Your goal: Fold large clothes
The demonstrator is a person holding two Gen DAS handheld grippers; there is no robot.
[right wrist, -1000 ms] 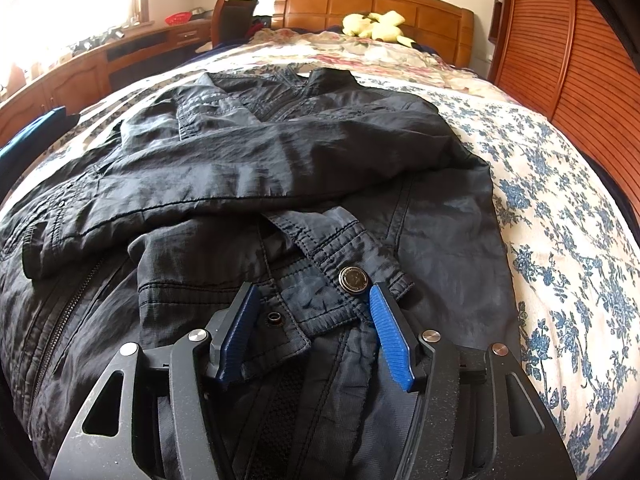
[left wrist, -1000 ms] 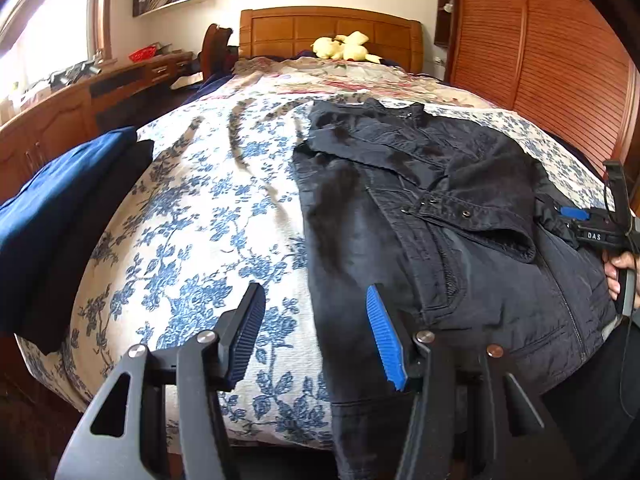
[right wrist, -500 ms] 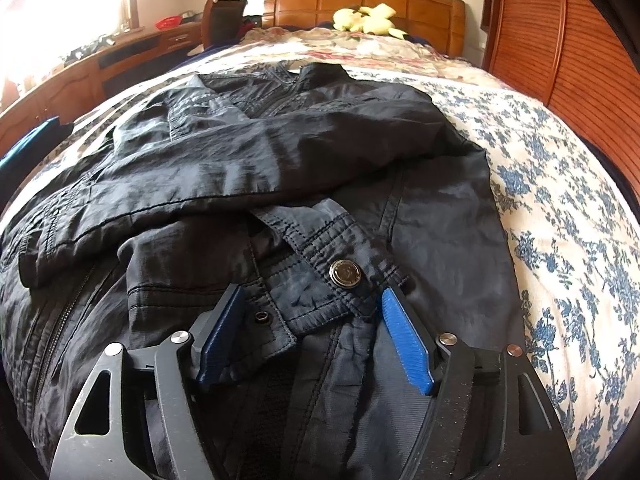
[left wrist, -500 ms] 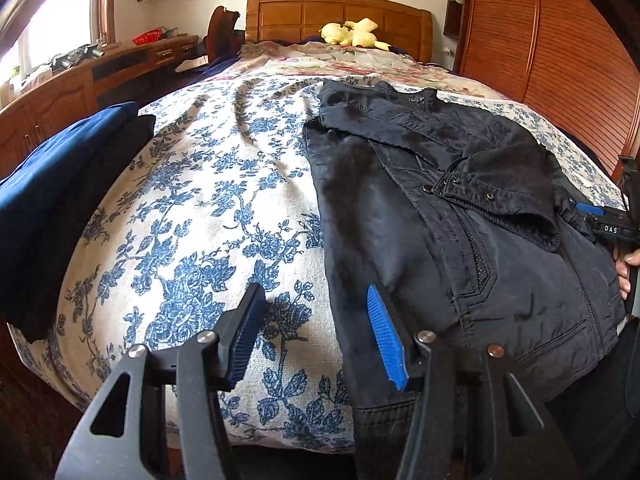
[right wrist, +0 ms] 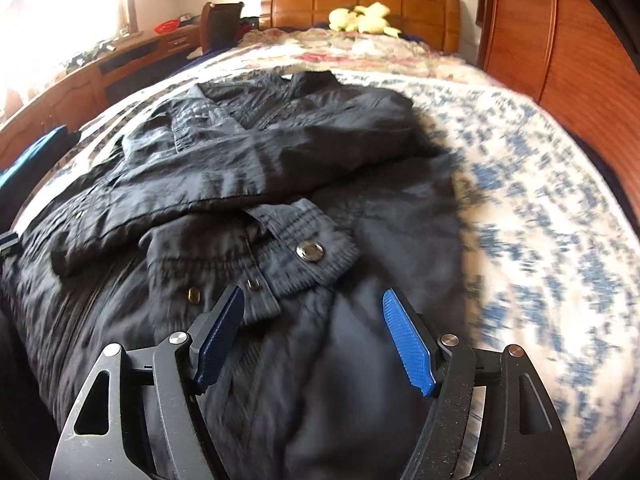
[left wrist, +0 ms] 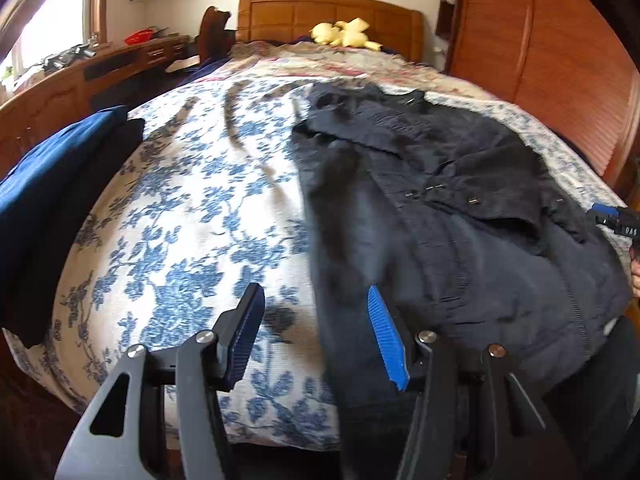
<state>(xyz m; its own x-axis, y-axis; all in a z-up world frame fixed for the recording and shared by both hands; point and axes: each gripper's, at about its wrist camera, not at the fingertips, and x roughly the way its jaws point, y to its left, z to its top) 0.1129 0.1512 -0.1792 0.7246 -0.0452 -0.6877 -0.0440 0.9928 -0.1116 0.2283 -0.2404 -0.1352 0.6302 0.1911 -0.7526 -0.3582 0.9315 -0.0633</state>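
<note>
- One dark jacket (right wrist: 280,184) spread on the floral bed (left wrist: 180,216), sleeves crossed over the chest, hem at the near edge.
- Right gripper (right wrist: 316,332) drawn back from the snap cuff (right wrist: 308,252) since half a second ago, jaws spread wider, holding nothing; judged a release after placing the sleeve.
- Left gripper (left wrist: 316,332) equally spread, empty, straddling the jacket's left edge.
- Two grippers, one yellow plush toy (left wrist: 344,34), one blue folded pile (left wrist: 52,184).

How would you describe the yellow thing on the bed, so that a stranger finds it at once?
Start at the wooden headboard at the far end of the bed. Just in front of it, on the floral bedding, lies a pale yellow soft toy. It is the only yellow thing there; the black jacket lies much nearer.
</note>
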